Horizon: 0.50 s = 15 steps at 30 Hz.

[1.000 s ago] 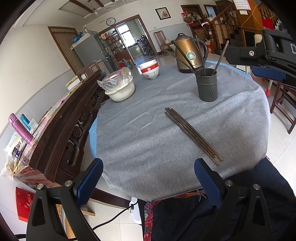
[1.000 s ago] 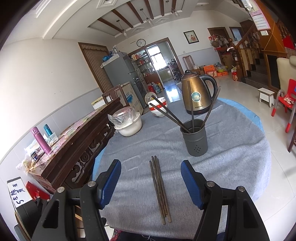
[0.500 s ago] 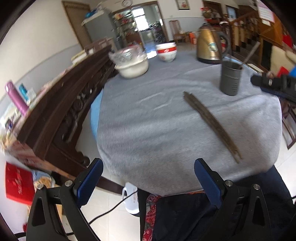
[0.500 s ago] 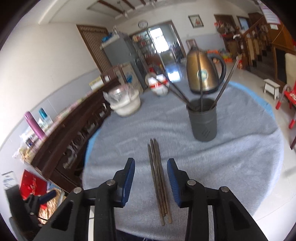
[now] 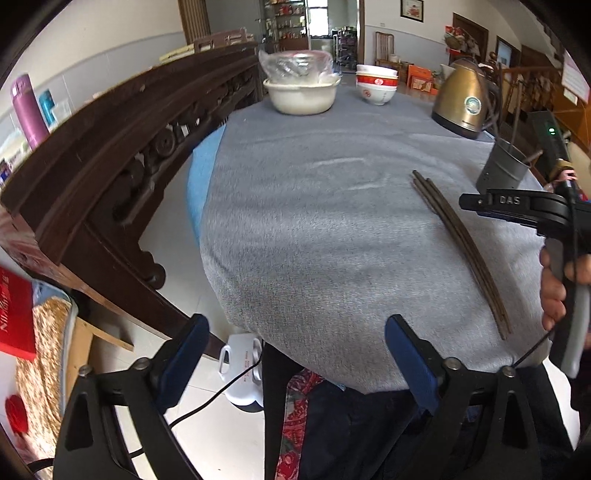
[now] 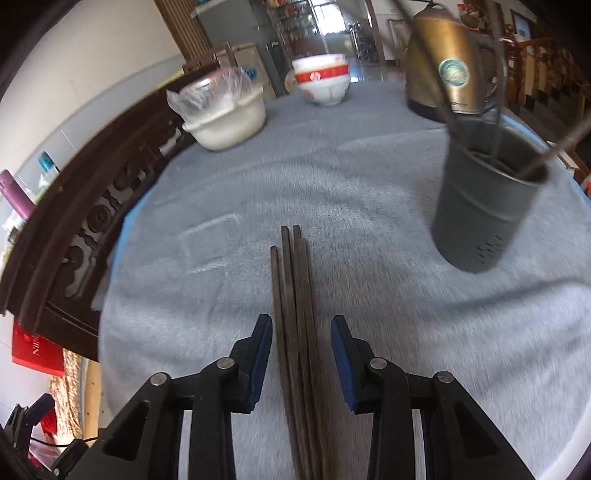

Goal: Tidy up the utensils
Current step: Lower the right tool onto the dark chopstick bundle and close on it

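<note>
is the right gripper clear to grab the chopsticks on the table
Probably yes. The right gripper already straddles the chopsticks, its jaws having just been closing with a gap left on each side. Nothing lies between; the grey holder stands well aside.

Bright daylight, fisheye bending, slight blur

Round table [image 5: 332,236] under grey cloth, blue layer beneath at the edge. Dark carved wooden bench [image 5: 122,147] at left, beside pale walls with a grey dado. White tiled floor [image 5: 173,236] (glossy, daylit). Open doorway [image 5: 314,22] at rear; framed picture [image 5: 412,9] on far wall; wooden staircase [image 6: 546,74] at right.
</note>
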Each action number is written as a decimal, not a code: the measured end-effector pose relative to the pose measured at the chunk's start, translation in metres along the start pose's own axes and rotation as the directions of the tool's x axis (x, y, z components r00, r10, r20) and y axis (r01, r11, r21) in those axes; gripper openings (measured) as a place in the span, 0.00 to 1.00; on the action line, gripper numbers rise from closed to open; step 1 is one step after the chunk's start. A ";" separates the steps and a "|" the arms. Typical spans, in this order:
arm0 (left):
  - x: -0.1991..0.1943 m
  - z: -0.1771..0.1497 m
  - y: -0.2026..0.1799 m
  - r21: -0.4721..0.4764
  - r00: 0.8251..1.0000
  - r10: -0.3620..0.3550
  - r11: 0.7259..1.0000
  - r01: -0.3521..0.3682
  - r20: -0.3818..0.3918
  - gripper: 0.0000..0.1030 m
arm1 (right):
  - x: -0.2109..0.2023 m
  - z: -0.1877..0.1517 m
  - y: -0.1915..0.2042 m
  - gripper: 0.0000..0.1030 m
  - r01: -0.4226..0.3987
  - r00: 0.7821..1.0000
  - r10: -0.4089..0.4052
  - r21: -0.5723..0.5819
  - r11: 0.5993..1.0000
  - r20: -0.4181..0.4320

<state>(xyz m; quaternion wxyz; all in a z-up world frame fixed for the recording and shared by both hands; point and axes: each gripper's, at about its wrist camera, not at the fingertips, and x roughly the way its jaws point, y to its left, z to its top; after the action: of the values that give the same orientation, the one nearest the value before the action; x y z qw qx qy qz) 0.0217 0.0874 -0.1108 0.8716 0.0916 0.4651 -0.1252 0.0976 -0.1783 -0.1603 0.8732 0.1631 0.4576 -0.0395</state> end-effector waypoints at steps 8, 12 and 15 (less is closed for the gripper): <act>0.032 0.022 0.006 -0.057 0.996 -0.075 0.996 0.073 -0.037 0.73 | 0.039 0.023 -0.016 0.26 0.020 0.998 -0.019 0.009 1.000 -0.056; 0.042 0.042 0.002 -0.049 0.996 -0.083 0.995 0.082 -0.024 0.73 | 0.047 0.030 -0.018 0.26 -0.038 0.996 0.040 0.025 0.999 -0.074; 0.048 0.053 -0.003 -0.040 0.996 -0.084 0.996 0.083 -0.022 0.73 | 0.050 0.032 -0.012 0.26 -0.037 0.997 0.036 -0.008 0.999 -0.073</act>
<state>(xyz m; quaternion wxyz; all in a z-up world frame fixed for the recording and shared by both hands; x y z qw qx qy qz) 0.0887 0.0637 -0.1216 0.8615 0.0565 0.4814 -0.1511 0.1488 -0.1960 -0.1868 0.8574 0.1688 0.4860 -0.0156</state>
